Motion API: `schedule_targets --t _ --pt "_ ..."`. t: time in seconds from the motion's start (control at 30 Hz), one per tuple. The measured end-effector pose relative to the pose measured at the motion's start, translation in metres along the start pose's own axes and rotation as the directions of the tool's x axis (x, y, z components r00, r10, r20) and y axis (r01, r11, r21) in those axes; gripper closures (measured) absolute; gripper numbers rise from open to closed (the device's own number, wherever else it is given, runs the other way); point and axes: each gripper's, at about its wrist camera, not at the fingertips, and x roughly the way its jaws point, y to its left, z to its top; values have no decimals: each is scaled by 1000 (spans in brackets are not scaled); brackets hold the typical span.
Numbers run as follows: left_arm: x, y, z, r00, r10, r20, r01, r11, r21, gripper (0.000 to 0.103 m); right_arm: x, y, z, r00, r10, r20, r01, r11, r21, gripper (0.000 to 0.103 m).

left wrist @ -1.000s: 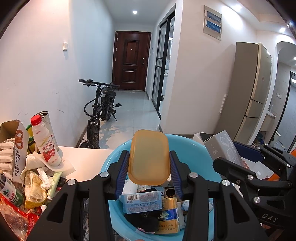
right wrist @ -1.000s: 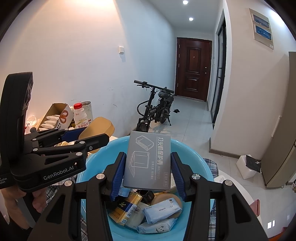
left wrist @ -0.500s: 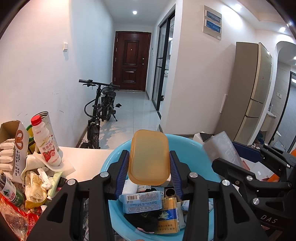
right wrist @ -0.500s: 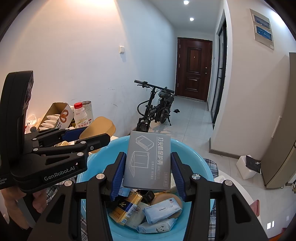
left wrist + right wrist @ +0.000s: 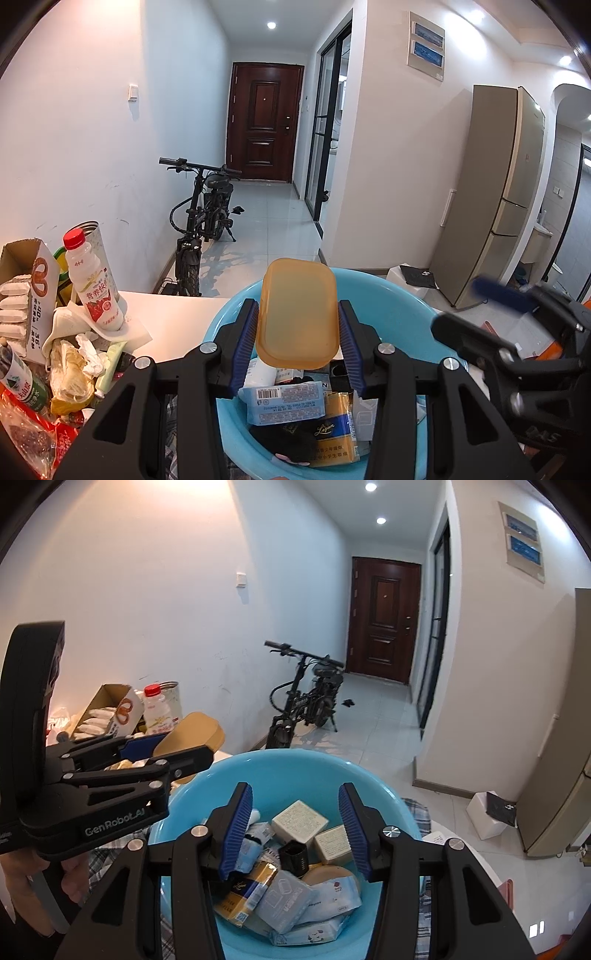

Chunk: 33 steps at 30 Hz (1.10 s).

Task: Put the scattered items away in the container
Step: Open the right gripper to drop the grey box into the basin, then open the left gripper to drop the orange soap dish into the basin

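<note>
My left gripper point(image 5: 297, 306) is shut on a flat amber plastic box point(image 5: 297, 314) and holds it upright over the blue basin point(image 5: 388, 291). The basin point(image 5: 288, 757) holds several packets, cartons and small boxes. My right gripper point(image 5: 294, 794) hangs above the basin, its jaws opening with nothing between them. A grey box point(image 5: 284, 901) lies on the pile beneath it. In the right wrist view the left gripper point(image 5: 184, 744) and its amber box point(image 5: 192, 734) are at the basin's left rim. In the left wrist view the right gripper point(image 5: 469, 310) shows blurred at the right.
A heap of clutter lies on the white table point(image 5: 177, 321) left of the basin: a red-capped milk bottle point(image 5: 94, 280), a cardboard snack box point(image 5: 29, 291), wrappers and a green bottle point(image 5: 26, 387). A bicycle point(image 5: 201, 229) stands in the hallway beyond the table.
The right jaws have spread apart, and the grey box they held has dropped into the basin. The left gripper and its amber box have not moved.
</note>
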Motion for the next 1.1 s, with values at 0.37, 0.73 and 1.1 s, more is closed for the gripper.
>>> schedule_targets --t 0.37,0.73,1.1 --pt "2 -6 -2 1000 -3 -3 3 1000 13 61 -18 -27 6 991 -116 60 111 990 85 0" --pt "3 -7 -3 1000 0 0 0 1000 11 61 -17 -21 8 993 -106 58 102 992 68 0" --pt "2 -6 -3 1000 -5 -2 5 1000 18 61 -26 -17 12 994 -73 77 68 996 61 0"
